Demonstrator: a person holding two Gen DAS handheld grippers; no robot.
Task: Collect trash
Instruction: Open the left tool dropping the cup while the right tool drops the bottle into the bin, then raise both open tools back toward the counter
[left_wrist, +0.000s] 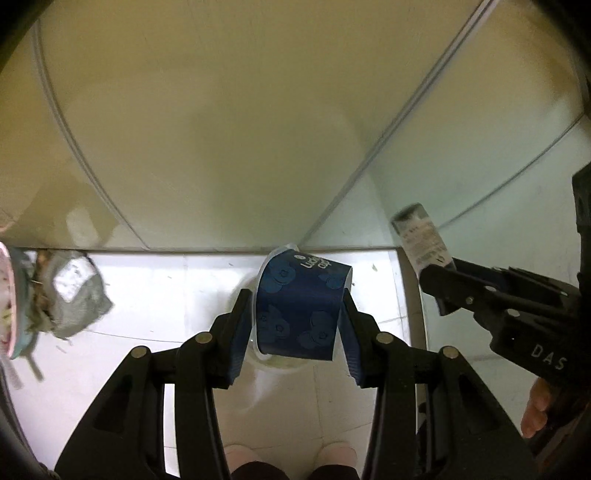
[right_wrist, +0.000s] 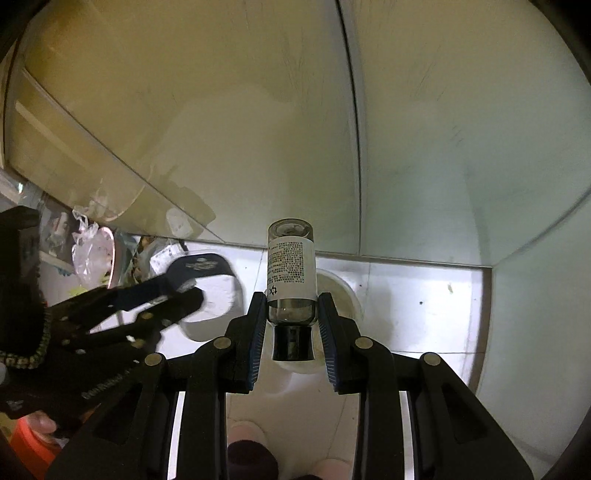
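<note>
My left gripper (left_wrist: 297, 306) is shut on a blue paper cup (left_wrist: 301, 302) with a flower print and white lettering, held on its side above the white tiled floor. My right gripper (right_wrist: 291, 314) is shut on a small clear glass bottle (right_wrist: 291, 273) with a white printed label and a black cap pointing toward the camera. The bottle (left_wrist: 419, 236) and the right gripper (left_wrist: 434, 284) also show at the right of the left wrist view. The left gripper (right_wrist: 192, 284) and the cup (right_wrist: 207, 266), blurred, show at the left of the right wrist view.
A pile of trash lies on the floor to the left: a crumpled grey wrapper (left_wrist: 75, 291), a pink-rimmed container (left_wrist: 7, 306) and clear plastic (right_wrist: 86, 254). Cream cabinet panels (left_wrist: 221, 129) rise ahead. An orange object (right_wrist: 29, 443) sits at lower left. A round floor drain (right_wrist: 340, 291) lies beneath the bottle.
</note>
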